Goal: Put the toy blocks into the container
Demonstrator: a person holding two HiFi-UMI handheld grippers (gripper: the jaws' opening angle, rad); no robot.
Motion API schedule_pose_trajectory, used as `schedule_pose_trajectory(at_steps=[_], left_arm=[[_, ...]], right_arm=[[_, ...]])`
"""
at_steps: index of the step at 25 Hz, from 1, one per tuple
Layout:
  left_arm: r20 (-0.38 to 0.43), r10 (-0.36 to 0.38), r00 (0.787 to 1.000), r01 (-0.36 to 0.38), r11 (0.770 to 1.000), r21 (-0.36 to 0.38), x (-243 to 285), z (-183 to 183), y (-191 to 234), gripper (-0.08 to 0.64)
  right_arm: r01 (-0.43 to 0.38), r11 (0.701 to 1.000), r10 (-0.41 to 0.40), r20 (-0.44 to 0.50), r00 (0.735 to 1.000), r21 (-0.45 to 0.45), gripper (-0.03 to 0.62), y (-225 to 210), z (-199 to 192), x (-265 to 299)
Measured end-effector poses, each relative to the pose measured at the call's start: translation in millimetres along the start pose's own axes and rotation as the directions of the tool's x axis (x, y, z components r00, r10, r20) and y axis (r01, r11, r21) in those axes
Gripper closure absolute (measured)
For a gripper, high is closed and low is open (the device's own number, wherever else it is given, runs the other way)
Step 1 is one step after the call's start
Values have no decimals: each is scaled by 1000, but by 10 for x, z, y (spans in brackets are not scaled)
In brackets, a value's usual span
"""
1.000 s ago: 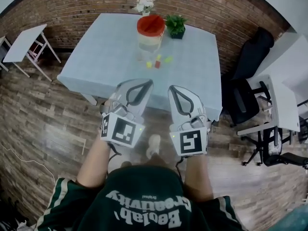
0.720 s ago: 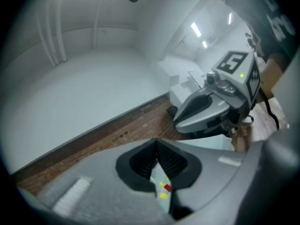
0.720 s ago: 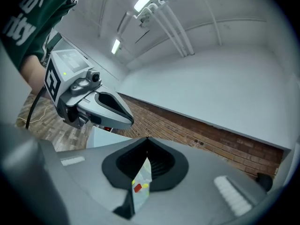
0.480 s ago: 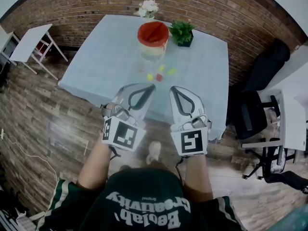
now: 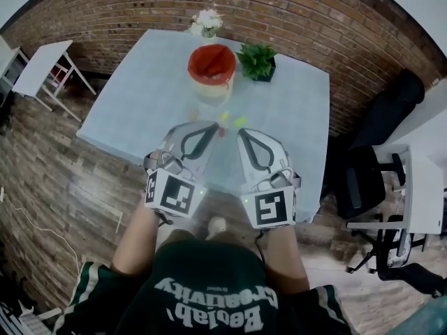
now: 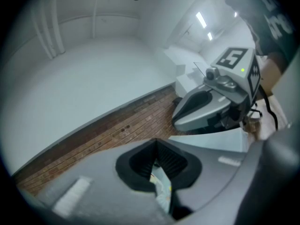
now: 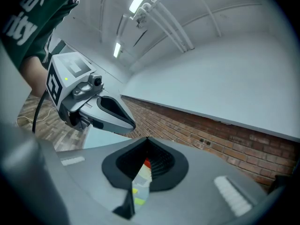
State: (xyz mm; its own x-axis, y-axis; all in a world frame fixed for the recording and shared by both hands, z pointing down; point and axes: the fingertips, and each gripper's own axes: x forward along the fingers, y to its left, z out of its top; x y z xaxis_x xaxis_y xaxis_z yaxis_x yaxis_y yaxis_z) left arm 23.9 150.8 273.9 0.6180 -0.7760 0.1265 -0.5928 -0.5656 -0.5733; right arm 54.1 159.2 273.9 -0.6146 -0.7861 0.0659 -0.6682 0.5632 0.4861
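Jaws together and empty, the left gripper (image 5: pixel 211 127) and right gripper (image 5: pixel 244 134) hover over the near edge of the table (image 5: pixel 133 103). The toy blocks (image 5: pixel 239 122) lie just ahead, short of the red-topped container (image 5: pixel 211 68). Best next: open one claw and straddle a single block squarely.

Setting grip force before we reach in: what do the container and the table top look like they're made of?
Container: probably plastic, with a pale, seemingly translucent body under a red top. Table: covered by a pale blue matte sheet, cloth or vinyl, that hangs over the edge.
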Motion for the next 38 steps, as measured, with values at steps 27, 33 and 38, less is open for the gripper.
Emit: schedule_pose_trajectory(at_steps=[27, 33, 38], left_arm=[[34, -162, 986, 163, 986, -29, 1136, -790, 867, 557], [61, -238, 969, 240, 970, -25, 1308, -1066, 1127, 557], [64, -269, 961, 271, 962, -29, 1446, -1164, 1173, 557]], right_arm=[[72, 997, -69, -100, 993, 33, 586, -667, -417, 1434], [118, 992, -112, -143, 983, 36, 584, -711, -456, 1863], [111, 993, -103, -174, 979, 38, 585, -735, -556, 1998]])
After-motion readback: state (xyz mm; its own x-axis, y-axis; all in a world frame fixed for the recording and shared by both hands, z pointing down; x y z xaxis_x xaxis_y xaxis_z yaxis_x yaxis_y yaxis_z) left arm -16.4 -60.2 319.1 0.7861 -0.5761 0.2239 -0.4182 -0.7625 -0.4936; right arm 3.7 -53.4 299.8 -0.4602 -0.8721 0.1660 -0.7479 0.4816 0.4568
